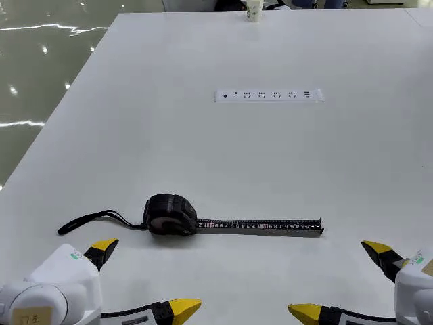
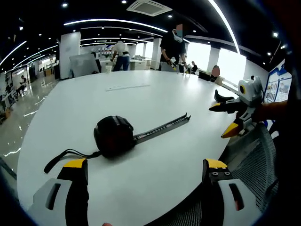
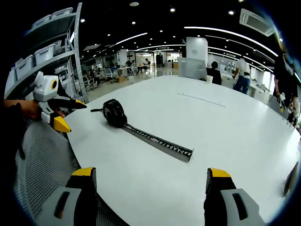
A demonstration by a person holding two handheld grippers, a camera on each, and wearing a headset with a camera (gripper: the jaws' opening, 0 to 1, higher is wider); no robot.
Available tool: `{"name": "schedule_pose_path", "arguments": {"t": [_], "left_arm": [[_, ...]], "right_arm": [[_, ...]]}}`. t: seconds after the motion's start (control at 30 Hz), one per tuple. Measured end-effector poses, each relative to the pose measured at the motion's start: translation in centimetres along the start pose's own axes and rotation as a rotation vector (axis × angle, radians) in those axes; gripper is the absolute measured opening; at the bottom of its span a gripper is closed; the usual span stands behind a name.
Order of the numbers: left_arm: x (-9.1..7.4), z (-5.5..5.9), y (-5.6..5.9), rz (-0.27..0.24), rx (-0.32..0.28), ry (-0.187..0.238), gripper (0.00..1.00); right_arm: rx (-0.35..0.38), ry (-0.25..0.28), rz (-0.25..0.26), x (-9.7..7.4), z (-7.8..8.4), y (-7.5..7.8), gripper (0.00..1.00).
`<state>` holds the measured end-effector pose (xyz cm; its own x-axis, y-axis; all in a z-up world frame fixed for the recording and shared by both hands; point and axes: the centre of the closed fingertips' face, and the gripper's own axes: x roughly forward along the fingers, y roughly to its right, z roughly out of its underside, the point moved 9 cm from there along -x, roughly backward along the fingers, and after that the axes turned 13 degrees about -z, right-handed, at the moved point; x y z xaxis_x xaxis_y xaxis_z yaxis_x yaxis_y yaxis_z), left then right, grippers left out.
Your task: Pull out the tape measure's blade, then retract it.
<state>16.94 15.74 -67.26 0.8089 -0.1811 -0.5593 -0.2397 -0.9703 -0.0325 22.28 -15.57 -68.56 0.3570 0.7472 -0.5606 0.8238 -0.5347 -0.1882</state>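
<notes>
The tape measure [image 1: 170,214] is lying on the table [image 1: 270,156], blade [image 1: 260,225] stretching flat toward the right, strap [image 1: 88,221] trailing left, while left tongs [image 1: 149,276] and right tongs [image 1: 333,277] are hovering spread.

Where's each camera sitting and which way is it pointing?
Head view: on the headset, looking down at the tape measure; left hand-held gripper and right hand-held gripper below.
Left gripper view: on the left one, facing across the table; own open jaws, right one at right.
Right gripper view: on the right one, facing the blade; own open jaws, left one at left.
Shared: the tape measure, blade out.
</notes>
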Motion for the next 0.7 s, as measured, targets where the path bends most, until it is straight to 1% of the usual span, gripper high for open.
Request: {"name": "schedule_pose_path", "arguments": {"t": [0.1, 0.13, 0.2, 0.27, 0.33, 0.4, 0.7], "left_arm": [[-0.04, 0.01, 0.08, 0.004, 0.013, -0.004, 0.99], [-0.04, -0.01, 0.03, 0.0, 0.016, 0.001, 0.99], [-0.04, -0.06, -0.07, -0.01, 0.006, 0.0, 0.99], [-0.14, -0.23, -0.11, -0.023, 0.001, 0.005, 0.99], [-0.27, -0.48, -0.12, -0.03, 0.0, 0.02, 0.99], [-0.29, -0.66, -0.11, -0.035, -0.004, 0.019, 0.99], [-0.27, -0.64, 0.07, -0.042, -0.007, 0.017, 0.99]], "right_arm": [[0.009, 0.009, 0.007, -0.01, -0.14, -0.15, 0.96], [0.01, 0.01, 0.006, 0.02, -0.19, -0.26, 0.96], [0.008, 0.01, 0.013, 0.03, -0.3, -0.37, 0.96], [0.016, 0.017, 0.01, 0.07, -0.43, -0.52, 0.97], [0.018, 0.018, 0.015, 0.05, -0.55, -0.65, 0.97], [0.019, 0.02, 0.014, 0.11, -0.66, -0.82, 0.97], [0.016, 0.019, 0.016, 0.16, -0.75, -0.93, 0.97]]}}
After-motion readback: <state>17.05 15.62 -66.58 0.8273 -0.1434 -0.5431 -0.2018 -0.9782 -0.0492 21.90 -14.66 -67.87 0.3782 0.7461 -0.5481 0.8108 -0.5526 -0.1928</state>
